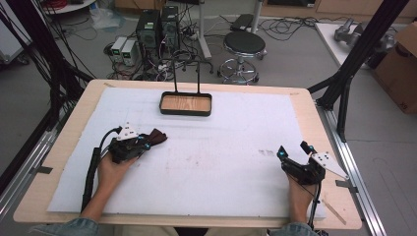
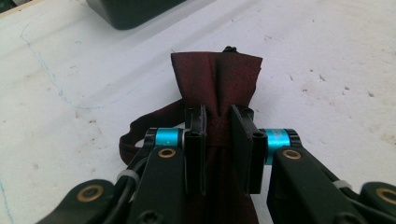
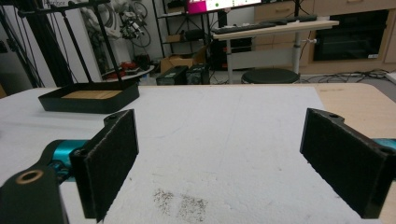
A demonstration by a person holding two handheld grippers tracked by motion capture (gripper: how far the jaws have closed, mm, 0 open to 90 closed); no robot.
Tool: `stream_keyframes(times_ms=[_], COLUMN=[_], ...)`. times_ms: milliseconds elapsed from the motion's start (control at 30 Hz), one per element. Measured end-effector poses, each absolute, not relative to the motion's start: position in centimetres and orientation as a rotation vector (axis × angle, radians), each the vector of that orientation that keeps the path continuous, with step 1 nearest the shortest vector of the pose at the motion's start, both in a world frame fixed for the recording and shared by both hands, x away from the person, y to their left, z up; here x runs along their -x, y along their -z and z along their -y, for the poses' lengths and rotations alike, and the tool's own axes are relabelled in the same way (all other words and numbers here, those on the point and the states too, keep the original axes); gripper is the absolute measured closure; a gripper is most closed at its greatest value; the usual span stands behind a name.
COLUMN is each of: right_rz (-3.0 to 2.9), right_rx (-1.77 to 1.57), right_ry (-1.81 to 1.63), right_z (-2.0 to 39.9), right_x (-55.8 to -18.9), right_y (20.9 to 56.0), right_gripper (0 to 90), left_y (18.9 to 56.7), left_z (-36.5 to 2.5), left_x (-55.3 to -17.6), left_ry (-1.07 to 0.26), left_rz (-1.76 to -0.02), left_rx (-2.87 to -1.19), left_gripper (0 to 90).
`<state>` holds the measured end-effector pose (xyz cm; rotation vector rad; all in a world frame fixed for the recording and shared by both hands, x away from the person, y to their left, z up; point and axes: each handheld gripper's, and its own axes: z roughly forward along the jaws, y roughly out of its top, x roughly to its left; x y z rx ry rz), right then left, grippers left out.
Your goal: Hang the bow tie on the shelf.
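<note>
We have the dark red bow tie [image 2: 217,79] on the white mat [image 1: 221,162], toward its left edge, pinched at its knot by the left gripper [image 2: 218,135]. We should keep that pinch centred so the wings stay even. The right gripper [image 3: 219,154] rests released near the right edge, jaws wide.

Each black hand-held gripper [image 1: 147,142] has cyan bands, brass screws; sleeves seemingly denim.

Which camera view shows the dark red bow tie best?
The left gripper view: the bow tie lies close, pinched at its middle by the left tool, with its strap looping off to the left. The high view shows it small and dark beside that tool.
</note>
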<state>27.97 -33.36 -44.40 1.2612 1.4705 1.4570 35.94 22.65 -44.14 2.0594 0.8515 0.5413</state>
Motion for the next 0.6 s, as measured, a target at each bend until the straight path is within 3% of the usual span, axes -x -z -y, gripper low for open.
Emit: stream_keyframes(times_ms=[600], right_rz=[-1.491], right_rx=[-1.238], right_ry=[-1.448], right_z=[33.3], right_x=[-27.9], right_y=[44.4], right_gripper=[10.6], left_y=[39.8], left_z=[-23.5], left_x=[-37.4], left_ry=[-0.442], left_rz=[-0.724], left_rx=[-1.789], left_gripper=[76.0])
